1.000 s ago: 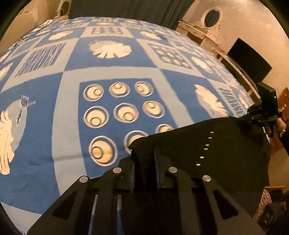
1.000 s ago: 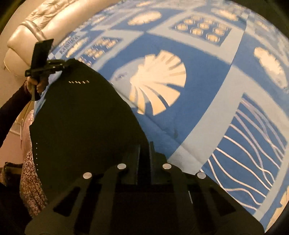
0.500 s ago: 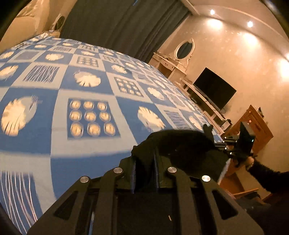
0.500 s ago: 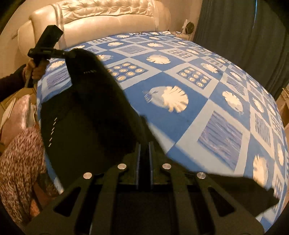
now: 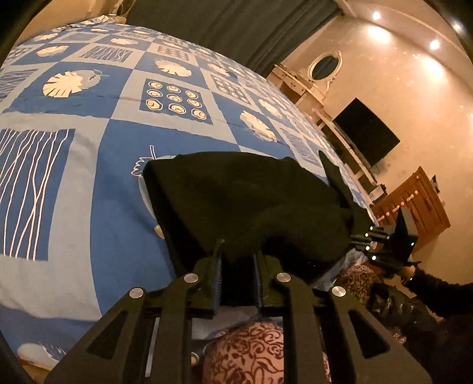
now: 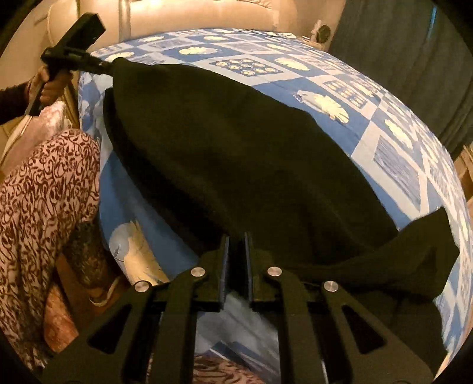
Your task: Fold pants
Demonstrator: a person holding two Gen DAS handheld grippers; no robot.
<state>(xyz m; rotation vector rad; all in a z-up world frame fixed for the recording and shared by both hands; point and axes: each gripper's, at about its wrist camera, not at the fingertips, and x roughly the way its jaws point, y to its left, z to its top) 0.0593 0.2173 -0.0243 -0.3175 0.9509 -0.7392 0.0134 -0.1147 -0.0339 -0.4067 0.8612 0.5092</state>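
Observation:
Black pants (image 5: 242,203) hang stretched between my two grippers above the near edge of a blue patterned bed (image 5: 97,165). My left gripper (image 5: 238,251) is shut on one edge of the cloth. My right gripper (image 6: 235,245) is shut on the other edge of the pants (image 6: 236,153). In the left wrist view the right gripper (image 5: 362,236) shows at the right with the cloth in it. In the right wrist view the left gripper (image 6: 103,66) shows at the upper left, held by a hand. A loose flap of the pants (image 6: 414,260) droops at the right.
The person's patterned clothing (image 6: 38,206) is at the bed's near side. A cream headboard (image 6: 192,14) stands at the head of the bed. A dresser with an oval mirror (image 5: 323,63), a dark TV (image 5: 366,133) and a wooden cabinet (image 5: 414,203) line the far wall.
Both grippers have lifted and drawn back toward the bed's near edge with the pants. The cloth has risen off the bed and now hangs taut between them.

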